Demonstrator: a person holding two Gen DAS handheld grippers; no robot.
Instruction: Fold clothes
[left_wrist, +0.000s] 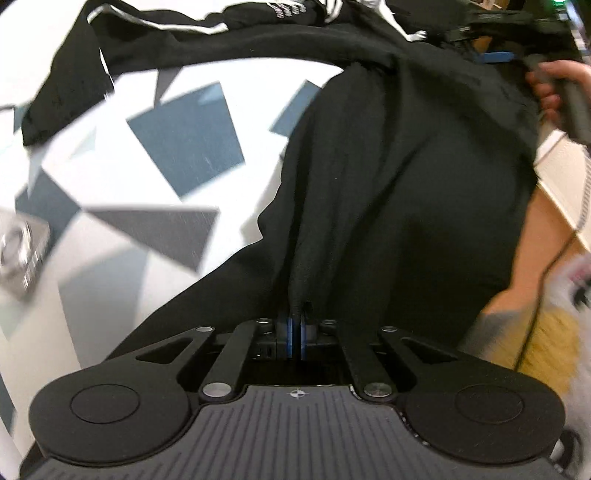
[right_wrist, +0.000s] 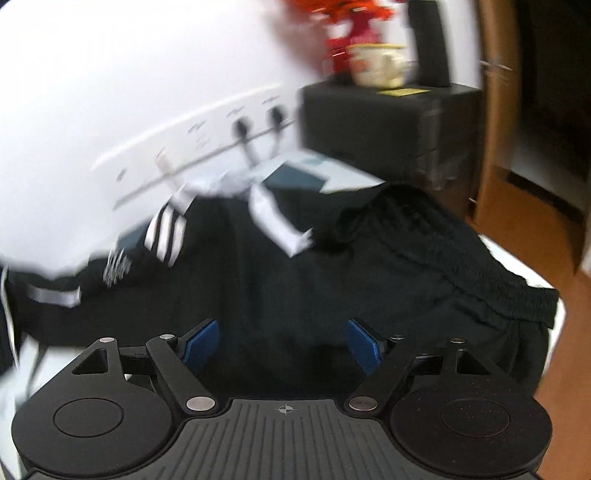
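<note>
In the left wrist view my left gripper (left_wrist: 296, 325) is shut on a pinched fold of a black garment (left_wrist: 399, 177), which stretches up and away from the blue pads (left_wrist: 288, 334). The cloth lies over a surface with a white, blue and grey geometric cover (left_wrist: 140, 155). At the top right of that view a person's hand (left_wrist: 550, 88) holds the right gripper's handle. In the right wrist view my right gripper (right_wrist: 284, 345) stands open above black shorts (right_wrist: 424, 258) with an elastic waistband; nothing is between its blue pads (right_wrist: 201, 345). A black garment with white stripes (right_wrist: 166, 229) lies further back.
A small metal device (left_wrist: 20, 254) sits at the left edge of the cover. Behind the clothes are a white wall with a socket strip (right_wrist: 221, 147), a black cabinet (right_wrist: 388, 122) carrying a cup (right_wrist: 380, 62) and red decoration, and a wooden door frame (right_wrist: 495, 129) beside brown floor.
</note>
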